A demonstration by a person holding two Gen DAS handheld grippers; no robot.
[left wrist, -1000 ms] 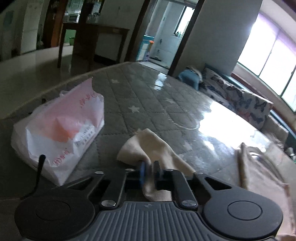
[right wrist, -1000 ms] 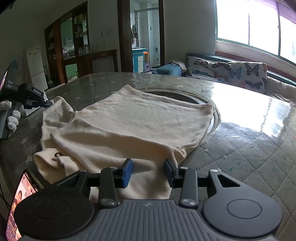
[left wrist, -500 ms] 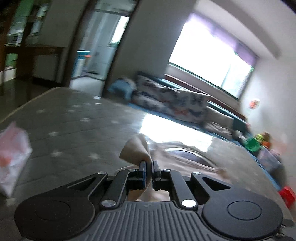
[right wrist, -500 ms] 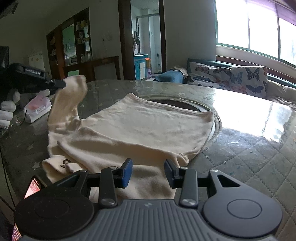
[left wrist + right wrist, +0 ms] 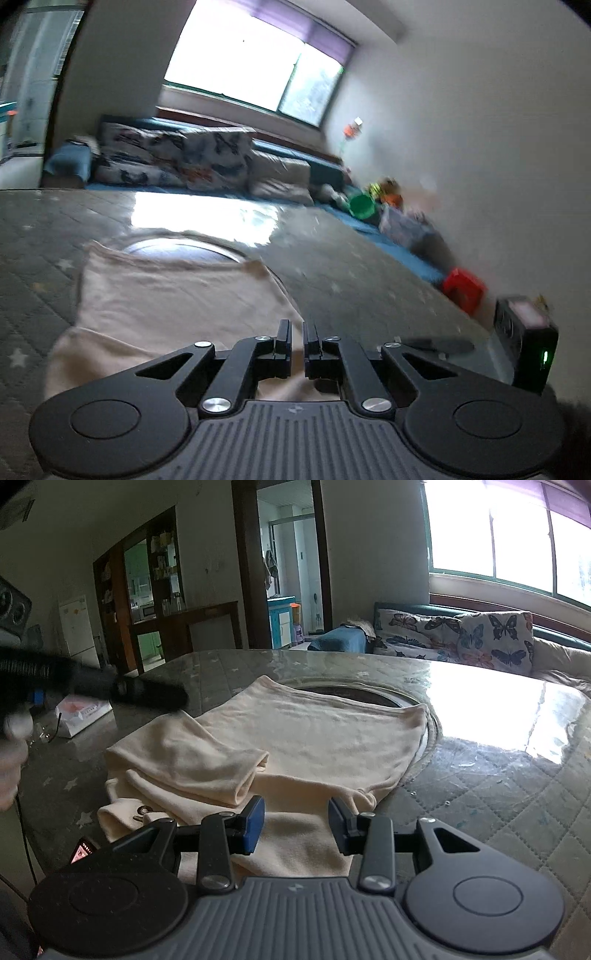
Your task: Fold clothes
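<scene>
A cream garment [image 5: 303, 738] lies flat on the grey quilted table [image 5: 498, 805]. Its left sleeve [image 5: 207, 760] is folded inward and rests on the body. It also shows in the left wrist view [image 5: 173, 299]. My left gripper [image 5: 297, 332] hovers over the garment with its jaws slightly apart and nothing between them; in the right wrist view it is a blurred dark shape [image 5: 147, 694] above the folded sleeve. My right gripper [image 5: 296, 818] is open and empty over the garment's near edge.
A pink and white plastic bag [image 5: 83, 710] lies at the table's far left. A round inset [image 5: 354, 694] sits in the table under the garment's far edge. A phone [image 5: 83, 851] sits at the near left edge. A sofa [image 5: 461, 638] stands beyond the table.
My left gripper carried the sleeve up and across to the right, laid it on the garment body and let go. My right gripper stayed open in place.
</scene>
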